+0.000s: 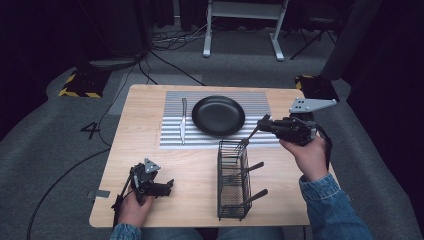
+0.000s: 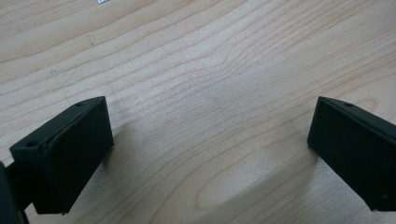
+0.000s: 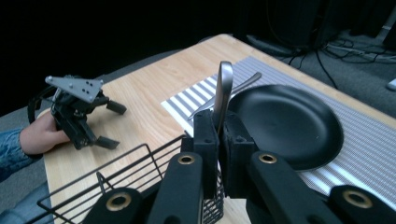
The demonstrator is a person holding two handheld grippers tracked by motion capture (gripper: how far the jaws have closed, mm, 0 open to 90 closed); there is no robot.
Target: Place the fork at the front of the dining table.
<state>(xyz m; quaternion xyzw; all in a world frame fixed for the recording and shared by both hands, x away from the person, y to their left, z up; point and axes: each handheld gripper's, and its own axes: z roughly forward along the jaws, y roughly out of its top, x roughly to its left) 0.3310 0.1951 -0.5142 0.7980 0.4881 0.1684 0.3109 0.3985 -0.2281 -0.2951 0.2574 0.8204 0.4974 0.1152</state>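
My right gripper (image 1: 264, 121) (image 3: 220, 135) is shut on a silver utensil (image 1: 248, 136) (image 3: 223, 86), held above the table just past the far end of a black wire basket (image 1: 232, 187) (image 3: 116, 172). The utensil's free end points toward the basket's rim. Two more utensils (image 1: 249, 170) lie in the basket with dark handles sticking out to the right. My left gripper (image 1: 167, 186) (image 2: 210, 149) (image 3: 109, 123) rests open on the wooden table (image 1: 140, 150) at the front left, with only bare wood between its jaws.
A black plate (image 1: 218, 115) (image 3: 285, 121) sits on a striped placemat (image 1: 172, 136) (image 3: 187, 100) at the table's far middle, with a silver knife (image 1: 183, 120) (image 3: 240, 84) lying left of it. Cables and a white stand's legs (image 1: 240, 30) are on the floor beyond.
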